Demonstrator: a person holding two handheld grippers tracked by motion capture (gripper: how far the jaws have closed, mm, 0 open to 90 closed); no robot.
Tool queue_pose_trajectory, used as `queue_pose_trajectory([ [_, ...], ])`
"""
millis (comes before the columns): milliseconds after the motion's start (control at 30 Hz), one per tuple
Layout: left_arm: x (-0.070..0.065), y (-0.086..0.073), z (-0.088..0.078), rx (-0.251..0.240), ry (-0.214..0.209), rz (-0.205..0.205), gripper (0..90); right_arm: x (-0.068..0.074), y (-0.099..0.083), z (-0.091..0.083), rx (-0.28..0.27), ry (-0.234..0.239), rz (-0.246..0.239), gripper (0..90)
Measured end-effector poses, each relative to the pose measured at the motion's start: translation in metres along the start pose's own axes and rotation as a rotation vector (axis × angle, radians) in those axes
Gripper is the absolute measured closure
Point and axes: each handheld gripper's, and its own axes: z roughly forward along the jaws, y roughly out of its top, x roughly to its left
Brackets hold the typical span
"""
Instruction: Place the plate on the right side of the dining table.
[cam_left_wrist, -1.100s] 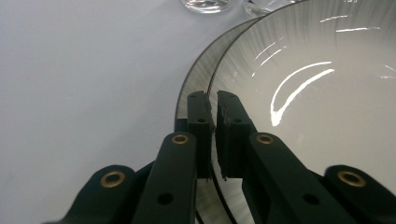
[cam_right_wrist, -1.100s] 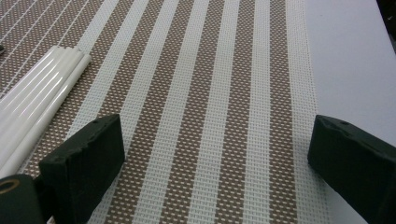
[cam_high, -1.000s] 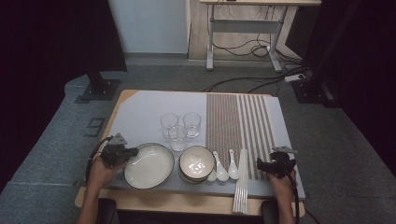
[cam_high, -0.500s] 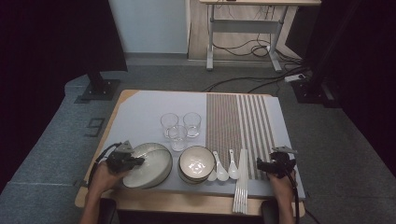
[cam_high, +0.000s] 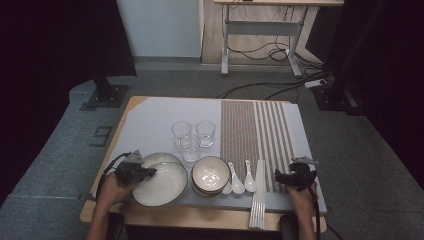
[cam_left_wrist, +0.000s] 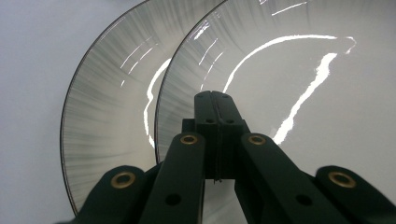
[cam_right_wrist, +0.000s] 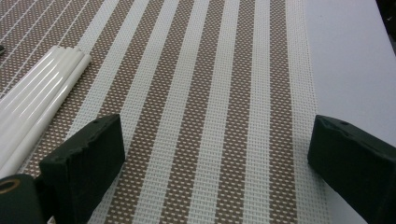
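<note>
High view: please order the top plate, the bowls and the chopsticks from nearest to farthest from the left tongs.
1. Top plate, clamped in the left tongs.
2. Bowls, right of the plates.
3. Chopsticks, farther right, on the striped mat.

Upper plate (cam_high: 160, 184), pale glazed, clamped at its rim in the left gripper (cam_high: 148, 171), tilts off the lower plate (cam_high: 159, 159).

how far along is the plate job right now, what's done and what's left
Early on. Done: the left gripper has shut on the rim of the top plate, which sits slid off the lower plate. In hand: that top plate only; the right gripper rests open over the striped mat. Left: the bowls, spoons, chopsticks and glasses look untouched.
</note>
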Motion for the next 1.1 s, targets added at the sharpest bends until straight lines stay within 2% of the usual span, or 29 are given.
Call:
queue_pose_trajectory([
  [433, 0.001, -0.001, 0.001, -0.008, -0.014, -0.016, 90.0, 0.001, 0.000, -0.001, -0.005, -0.001, -0.010, 5.6],
  [500, 0.002, -0.002, 0.001, -0.015, -0.019, -0.022, 90.0, 0.003, -0.001, -0.003, -0.010, 0.002, -0.025, 6.9],
  [567, 0.002, -0.002, 0.001, -0.019, -0.022, -0.022, 90.0, 0.004, -0.002, -0.004, 0.013, 0.041, -0.033, 1.3],
  [633, 0.003, -0.003, 0.000, -0.021, -0.024, -0.022, 90.0, 0.005, -0.002, -0.005, 0.018, 0.041, -0.052, 1.4],
  [667, 0.003, -0.003, 0.000, -0.022, -0.025, -0.024, 90.0, 0.007, 0.000, -0.010, 0.014, 0.040, -0.078, 1.4],
  [767, 0.003, -0.004, 0.001, -0.027, -0.026, -0.029, 90.0, 0.008, 0.002, -0.016, -0.007, 0.038, -0.097, 1.2],
  [800, 0.003, -0.004, 0.001, -0.029, -0.027, -0.031, 90.0, 0.008, 0.004, -0.023, -0.030, 0.047, -0.114, 0.0],
  [900, 0.003, -0.004, 0.001, -0.036, -0.028, -0.037, 90.0, 0.007, 0.004, -0.029, -0.037, 0.076, -0.122, 0.0],
  [933, 0.003, -0.005, 0.001, -0.038, -0.029, -0.041, 90.0, 0.006, 0.003, -0.036, -0.048, 0.111, -0.120, 0.0],
  [967, 0.003, -0.005, 0.001, -0.038, -0.029, -0.041, 90.0, 0.006, 0.003, -0.036, -0.048, 0.111, -0.120, 0.0],
  [1000, 0.003, -0.005, 0.001, -0.040, -0.033, -0.044, 90.0, 0.007, 0.001, -0.043, -0.061, 0.145, -0.122, 0.0],
  [1033, 0.003, -0.005, 0.001, -0.040, -0.033, -0.044, 90.0, 0.007, 0.001, -0.043, -0.061, 0.145, -0.122, 0.0],
  [1067, 0.003, -0.005, 0.001, -0.040, -0.032, -0.044, 90.0, 0.009, 0.000, -0.051, -0.062, 0.174, -0.142, 0.0],
  [1100, 0.003, -0.005, 0.001, -0.040, -0.032, -0.044, 90.0, 0.009, 0.000, -0.051, -0.062, 0.174, -0.142, 0.0],
])
